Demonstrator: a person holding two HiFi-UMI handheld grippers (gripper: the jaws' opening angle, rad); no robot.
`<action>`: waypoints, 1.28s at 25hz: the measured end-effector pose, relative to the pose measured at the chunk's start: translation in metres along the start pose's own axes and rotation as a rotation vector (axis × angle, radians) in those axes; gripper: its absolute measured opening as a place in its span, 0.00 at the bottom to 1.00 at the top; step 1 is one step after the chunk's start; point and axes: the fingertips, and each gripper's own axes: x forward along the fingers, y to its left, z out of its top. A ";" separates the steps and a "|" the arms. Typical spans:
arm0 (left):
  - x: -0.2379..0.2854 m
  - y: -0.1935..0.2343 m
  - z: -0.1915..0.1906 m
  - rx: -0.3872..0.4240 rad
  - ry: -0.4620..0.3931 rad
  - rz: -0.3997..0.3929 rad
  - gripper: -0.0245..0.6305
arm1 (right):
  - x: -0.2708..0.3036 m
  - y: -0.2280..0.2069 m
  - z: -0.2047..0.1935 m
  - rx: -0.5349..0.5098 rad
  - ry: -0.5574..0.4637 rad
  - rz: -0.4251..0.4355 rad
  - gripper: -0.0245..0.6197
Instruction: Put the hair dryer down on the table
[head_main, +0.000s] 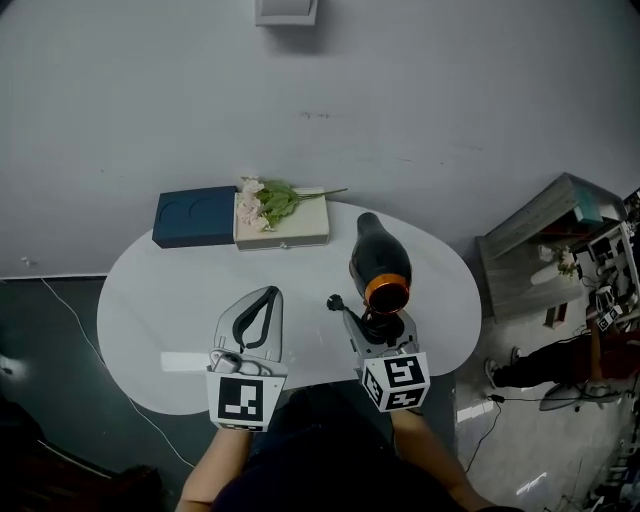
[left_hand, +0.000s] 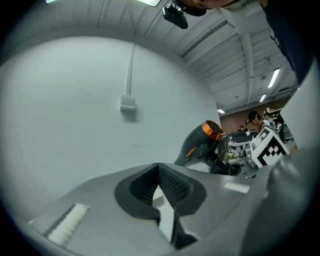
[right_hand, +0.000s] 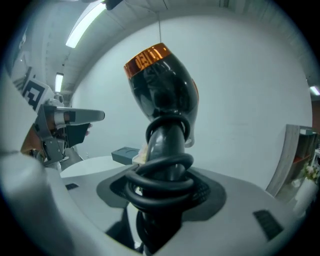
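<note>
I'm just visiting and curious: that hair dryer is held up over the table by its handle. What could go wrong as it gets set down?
1. The right gripper clamps the hair dryer over its coiled cord, so the grip might slip or twist.
2. The plug sticks out loose above the table and could snag or end up underneath.
3. The rounded head might roll toward the cream box with flowers.

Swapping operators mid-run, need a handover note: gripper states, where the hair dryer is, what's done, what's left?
Left gripper: shut, empty, over the front of the table.
Right gripper: shut on the handle of the hair dryer, with the cord coiled round the handle.
Hair dryer: held upright over the table's right side, not set down.
Done: dryer in grip.
Left: lower it onto a bare part of the table, then release.
</note>
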 end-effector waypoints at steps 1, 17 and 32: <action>0.001 0.002 -0.002 0.012 0.000 0.002 0.06 | 0.003 0.002 -0.005 0.004 0.017 0.014 0.46; 0.023 0.010 -0.031 0.035 0.071 0.021 0.05 | 0.037 0.038 -0.052 0.114 0.161 0.269 0.45; 0.025 0.005 -0.040 0.057 0.111 0.019 0.06 | 0.045 0.072 -0.086 0.329 0.241 0.534 0.45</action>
